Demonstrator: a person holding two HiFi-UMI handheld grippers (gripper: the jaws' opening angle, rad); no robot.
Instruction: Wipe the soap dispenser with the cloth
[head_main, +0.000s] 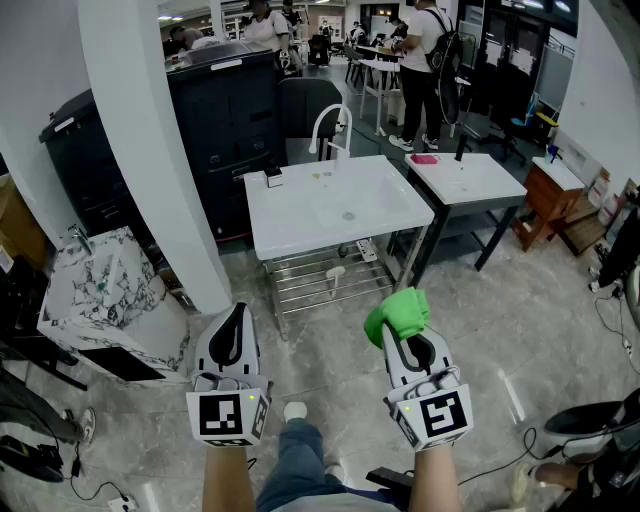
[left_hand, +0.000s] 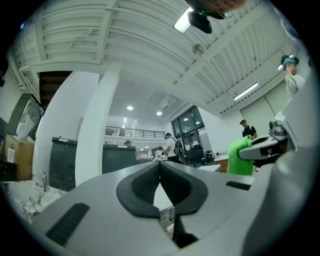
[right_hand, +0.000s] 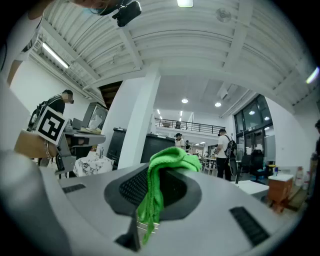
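Note:
My right gripper (head_main: 402, 328) is shut on a bright green cloth (head_main: 397, 314), which bunches over its fingertips. In the right gripper view the cloth (right_hand: 161, 175) hangs down between the dark pads. My left gripper (head_main: 237, 310) is shut with nothing in it; its pads meet in the left gripper view (left_hand: 160, 169), where the cloth (left_hand: 239, 157) shows at the right. Both grippers hover above the floor, well short of the white sink table (head_main: 300, 225) with its curved faucet (head_main: 331, 122). A small object (head_main: 272, 178) stands at the sink's back left corner, too small to identify.
A white pillar (head_main: 150, 150) rises at the left, with a marble-patterned basin (head_main: 100, 290) beside it. A black cabinet (head_main: 225, 115) stands behind the sink. A second white table (head_main: 485, 185) at the right carries a pink item (head_main: 424, 158) and a dark bottle (head_main: 460, 148). People stand far back.

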